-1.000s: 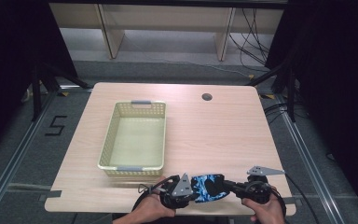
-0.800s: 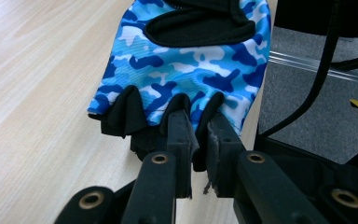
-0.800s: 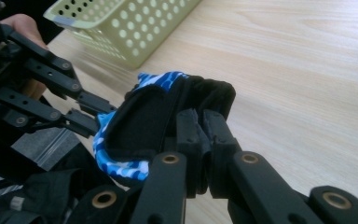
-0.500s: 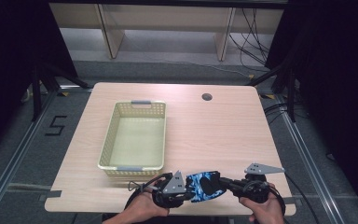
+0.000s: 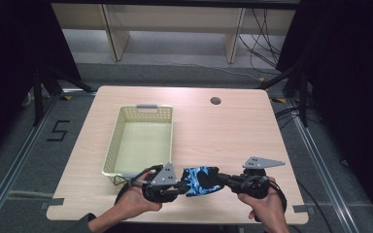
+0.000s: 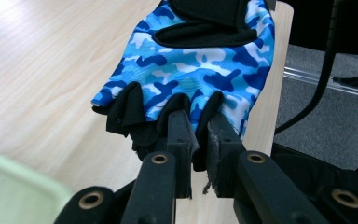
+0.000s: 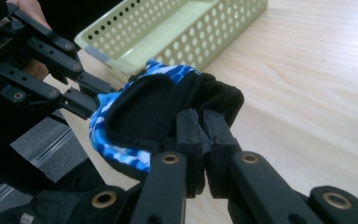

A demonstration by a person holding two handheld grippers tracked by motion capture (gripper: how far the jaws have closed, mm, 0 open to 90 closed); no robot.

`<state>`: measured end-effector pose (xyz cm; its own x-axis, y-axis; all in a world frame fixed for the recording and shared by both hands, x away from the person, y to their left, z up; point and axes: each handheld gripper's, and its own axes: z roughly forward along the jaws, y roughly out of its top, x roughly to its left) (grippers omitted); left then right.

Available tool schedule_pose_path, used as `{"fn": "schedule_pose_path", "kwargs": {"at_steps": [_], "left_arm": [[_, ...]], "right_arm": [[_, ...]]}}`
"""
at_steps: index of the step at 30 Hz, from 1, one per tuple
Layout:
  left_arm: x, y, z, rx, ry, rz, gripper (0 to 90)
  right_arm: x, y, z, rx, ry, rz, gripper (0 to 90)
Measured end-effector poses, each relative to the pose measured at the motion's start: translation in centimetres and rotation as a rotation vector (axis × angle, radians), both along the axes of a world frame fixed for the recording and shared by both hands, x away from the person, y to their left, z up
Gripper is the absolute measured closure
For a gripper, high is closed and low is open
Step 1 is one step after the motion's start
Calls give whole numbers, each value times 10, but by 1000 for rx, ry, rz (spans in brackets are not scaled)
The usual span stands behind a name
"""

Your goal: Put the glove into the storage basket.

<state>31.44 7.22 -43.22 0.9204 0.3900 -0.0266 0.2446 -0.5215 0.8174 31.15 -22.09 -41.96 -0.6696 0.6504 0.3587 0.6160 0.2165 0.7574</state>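
A blue camouflage fingerless glove [image 5: 200,180] with black trim hangs stretched between both grippers above the table's near edge. My left gripper [image 5: 178,187] is shut on its black finger end [image 6: 192,133]. My right gripper [image 5: 222,179] is shut on the black cuff at the other end [image 7: 200,123]. In the left gripper view the glove [image 6: 196,70] spreads away from the jaws over the table. In the right gripper view the glove [image 7: 135,116] sags between my jaws and the left gripper [image 7: 93,100], with its black palm facing the camera.
A pale green mesh basket [image 5: 112,150] stands on the wooden table [image 5: 223,131], just left of and beyond the left hand; its perforated wall [image 7: 200,32] lies close behind the glove. A round cable hole [image 5: 215,101] sits at the far side.
Both hands have risen with the glove held between them, lifting it off the table near the front edge. The basket has not moved.
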Motion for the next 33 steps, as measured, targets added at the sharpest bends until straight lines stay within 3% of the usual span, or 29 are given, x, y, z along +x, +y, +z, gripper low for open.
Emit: {"fn": "schedule_pose_path", "kwargs": {"at_steps": [1,2,4,5,7,9,11,13,14,15,18,19,23,25,28,29,31,33], "left_arm": [[1,3,2,-8,4,0,807],[3,7,5,0,-3,7,807],[7,14,10,0,-10,12,807],[9,19,12,7,-11,27,807],[12,25,15,9,-10,36,807],[16,32,18,32,-11,34,807],[19,39,20,36,-4,48,807],[23,47,23,36,-4,57,807],[24,50,24,35,-3,71,807],[26,53,25,35,1,73,806],[31,64,29,46,-11,92,806],[32,67,30,50,-11,90,805],[38,81,30,16,11,103,805],[41,88,31,15,16,112,806],[46,96,32,22,10,124,806],[47,98,31,26,14,131,806],[51,103,30,43,13,133,806],[55,110,28,40,23,143,806]], "right_arm": [[3,3,2,-2,-12,8,868],[3,6,6,3,12,8,868],[10,13,11,-4,-39,30,869],[11,17,13,3,-25,29,869],[20,24,17,-2,-73,51,869],[25,32,20,-19,-89,61,868],[29,44,21,-13,-44,57,868],[33,47,21,-4,-55,67,869],[34,51,21,6,-28,66,868],[38,54,20,2,-46,73,868],[45,65,24,1,-6,75,868],[49,70,24,1,-29,85,868],[56,84,28,-23,-29,100,868],[57,90,30,-18,0,101,868],[66,100,29,-54,-50,122,868],[68,107,28,-48,-21,120,868],[71,110,28,-67,-38,122,868],[76,121,24,-61,-20,124,869]]}}
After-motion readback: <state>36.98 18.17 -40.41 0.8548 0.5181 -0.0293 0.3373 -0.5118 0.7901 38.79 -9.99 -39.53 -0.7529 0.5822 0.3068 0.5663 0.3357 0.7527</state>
